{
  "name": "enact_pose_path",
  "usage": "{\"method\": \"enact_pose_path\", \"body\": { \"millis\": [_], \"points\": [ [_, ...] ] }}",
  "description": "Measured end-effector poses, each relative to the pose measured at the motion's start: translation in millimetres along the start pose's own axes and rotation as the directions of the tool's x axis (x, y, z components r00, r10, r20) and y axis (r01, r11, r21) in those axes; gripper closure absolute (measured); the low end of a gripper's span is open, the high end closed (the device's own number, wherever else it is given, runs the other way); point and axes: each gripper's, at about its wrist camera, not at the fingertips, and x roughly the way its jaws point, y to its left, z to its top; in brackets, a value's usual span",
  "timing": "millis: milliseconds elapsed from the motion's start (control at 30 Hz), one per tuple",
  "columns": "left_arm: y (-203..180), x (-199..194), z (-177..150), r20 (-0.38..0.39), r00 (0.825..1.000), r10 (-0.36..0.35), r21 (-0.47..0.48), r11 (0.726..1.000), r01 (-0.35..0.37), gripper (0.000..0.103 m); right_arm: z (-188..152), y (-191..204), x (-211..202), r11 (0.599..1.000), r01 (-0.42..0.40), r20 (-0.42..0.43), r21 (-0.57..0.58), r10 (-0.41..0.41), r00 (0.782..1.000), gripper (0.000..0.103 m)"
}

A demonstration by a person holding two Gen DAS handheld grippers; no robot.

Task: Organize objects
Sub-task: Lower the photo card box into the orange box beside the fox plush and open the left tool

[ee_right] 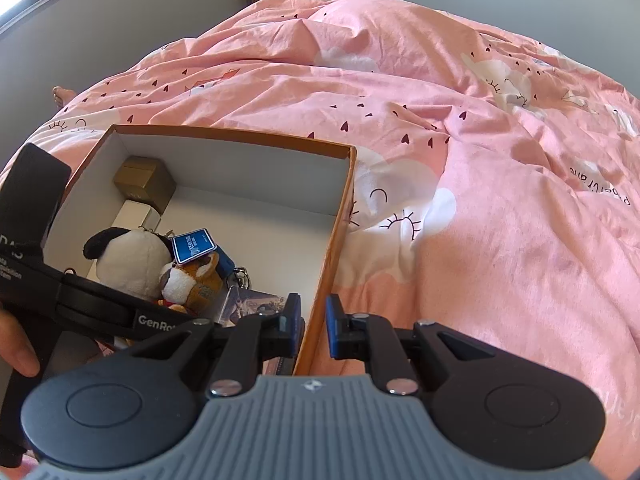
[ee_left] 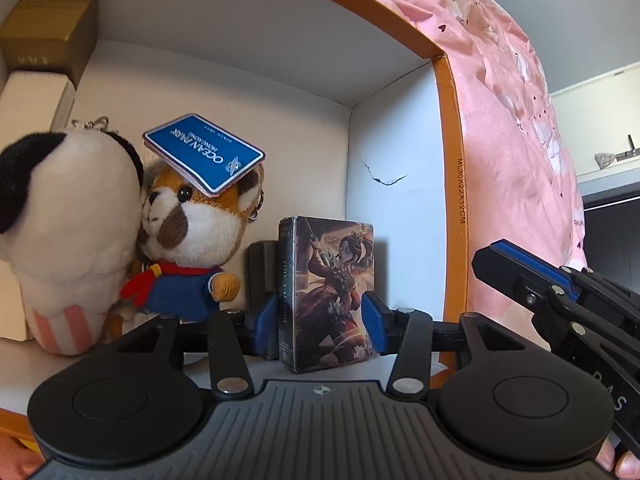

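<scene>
We read the step as setting the card deck (ee_left: pixel 332 292) upright on the floor of the orange box (ee_left: pixel 452 184), at about 5 o'clock of the fox plush (ee_left: pixel 188 248). Left gripper (ee_left: pixel 320 320) stands half open, its blue pads either side of the deck; contact on the right pad looks lost, the left we cannot tell. Right gripper (ee_right: pixel 312 328) is nearly closed, straddling the box wall with a gap visible, holding nothing. To finish well, we would open fully before lifting straight out, so no pad drags the deck over. A blue card (ee_left: pixel 204 158) sits loose on the fox's head at 11 o'clock; avoid nudging it.
</scene>
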Motion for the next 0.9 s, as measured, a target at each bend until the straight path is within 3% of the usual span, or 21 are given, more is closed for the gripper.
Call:
{"method": "enact_pose_path", "body": {
  "millis": [167,367,500,700,900],
  "points": [
    [-2,4,3,0.005,0.999,0.047,0.031,0.998,-0.047,0.041,-1,0,2,1.0,-0.011,-0.005,0.01,0.011,1.0,0.089],
    [5,17,3,-0.01,1.0,0.004,0.002,1.0,-0.004,0.031,-5,1,3,1.0,-0.024,-0.01,0.009,0.024,1.0,0.089],
    [2,18,4,-0.01,0.999,-0.038,0.045,0.998,0.039,0.034,-6,-2,4,1.0,-0.024,-0.017,0.017,0.024,1.0,0.089],
    [0,19,4,-0.021,0.999,-0.043,0.09,0.995,0.045,0.034,-9,-7,10,0.995,-0.071,-0.044,0.068,0.074,0.996,0.09],
    [-1,19,2,-0.003,1.0,-0.029,0.025,0.999,0.029,0.034,-9,-4,11,0.996,-0.063,-0.052,0.064,0.066,0.996,0.09]
  ]
}}
